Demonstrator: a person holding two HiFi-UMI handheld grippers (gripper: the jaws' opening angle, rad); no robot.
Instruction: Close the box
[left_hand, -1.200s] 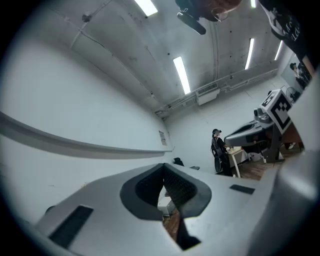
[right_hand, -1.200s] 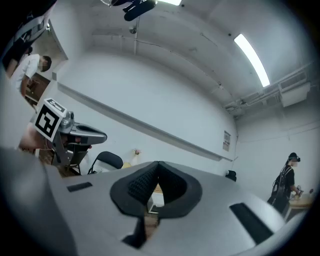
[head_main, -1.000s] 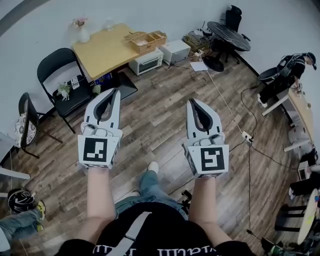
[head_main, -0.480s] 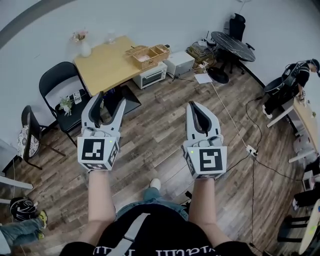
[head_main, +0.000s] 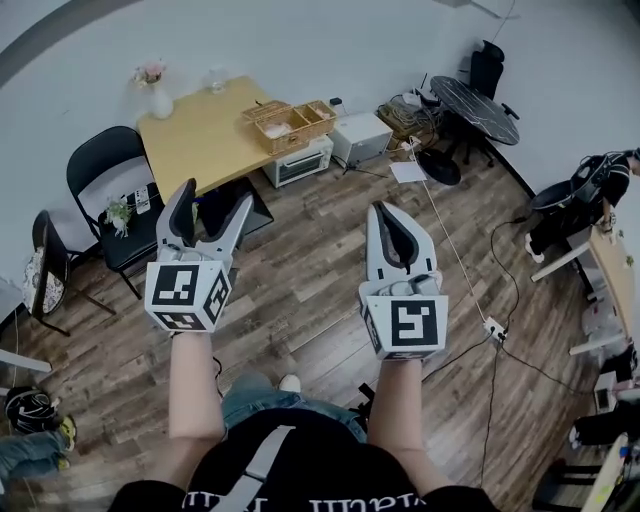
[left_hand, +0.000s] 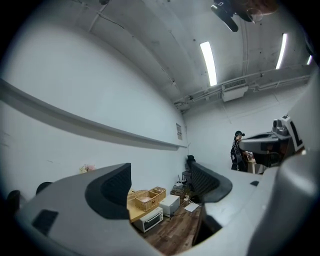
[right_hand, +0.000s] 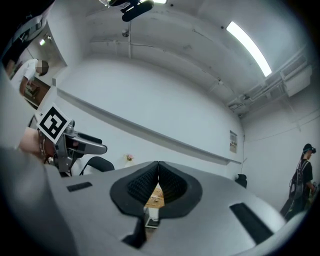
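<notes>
Two wicker boxes (head_main: 285, 122) (left_hand: 147, 197) sit side by side on the far corner of a light wooden table (head_main: 200, 135), well beyond both grippers. I hold the two grippers in mid-air over the wooden floor. My left gripper (head_main: 213, 195) (left_hand: 160, 176) points toward the table; its jaws are opening and nothing is between them. To its right, my right gripper (head_main: 386, 208) (right_hand: 158, 170) has its ribbed pads pressed together on nothing. Neither gripper touches anything.
A white toaster oven (head_main: 297, 160) and a white case (head_main: 360, 135) stand on the floor by the table. Black chairs (head_main: 110, 190) stand at the left and a round black table (head_main: 478, 98) at the back right. Cables (head_main: 450, 230) cross the floor. A person (head_main: 585, 190) stands at the right.
The left gripper's jaws have gone from shut to wide apart. Both grippers shifted slightly left and toward the table, and the head view moved with them.
</notes>
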